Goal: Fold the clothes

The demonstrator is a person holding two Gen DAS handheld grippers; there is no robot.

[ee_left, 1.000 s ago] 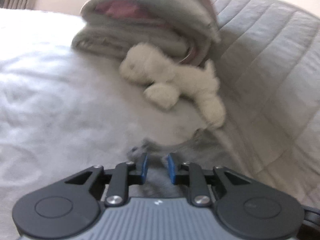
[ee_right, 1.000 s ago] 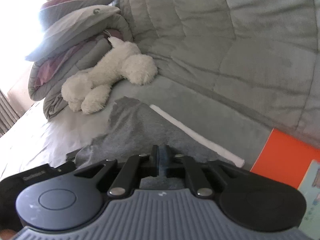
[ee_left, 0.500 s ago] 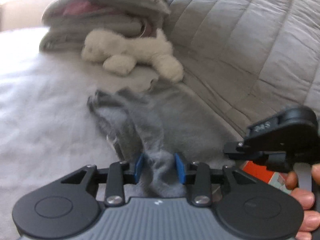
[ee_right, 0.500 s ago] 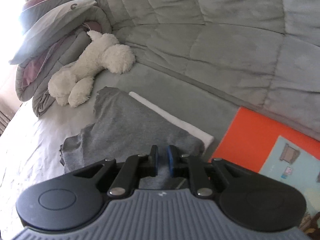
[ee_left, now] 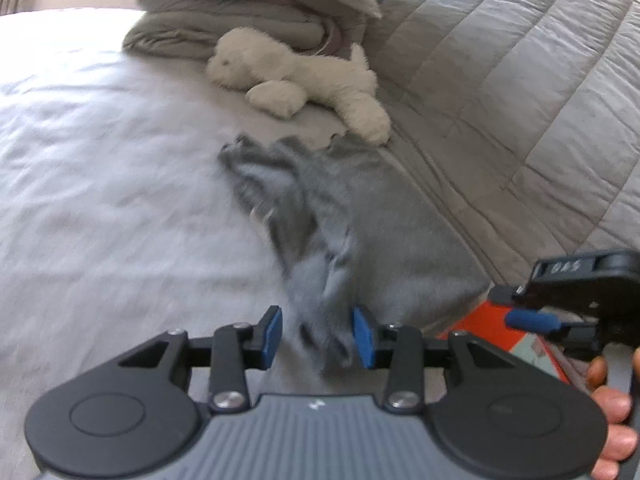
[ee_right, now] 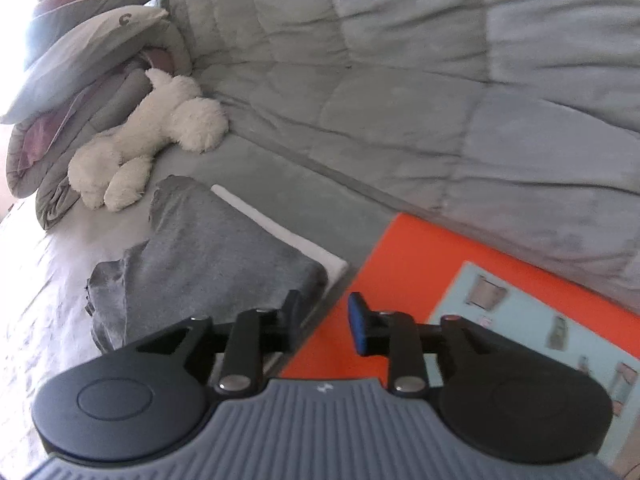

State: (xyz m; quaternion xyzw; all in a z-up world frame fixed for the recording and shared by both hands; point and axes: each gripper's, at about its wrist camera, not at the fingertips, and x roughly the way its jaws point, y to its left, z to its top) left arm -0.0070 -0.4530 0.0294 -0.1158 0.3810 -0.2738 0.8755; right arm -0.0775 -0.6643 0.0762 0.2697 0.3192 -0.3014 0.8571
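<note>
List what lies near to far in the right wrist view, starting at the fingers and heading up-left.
Right gripper, grey shirt, white plush toy, stacked pillows.

bed (ee_right: 36, 344): pale sheet, quilted grey backing | on it: grey garment (ee_right: 208, 264) rumpled mid-bed | white folded cloth (ee_right: 280, 236) just beside it | plush toy (ee_right: 148, 140) against stacked pillows (ee_right: 80, 60) | orange book (ee_right: 420, 272) near my side

Daylight glared from the upper left, bleaching the white bedsheet (ee_left: 100, 200); the crumpled grey garment (ee_left: 320, 240) was motion-blurred, and fisheye edges bowed.
</note>
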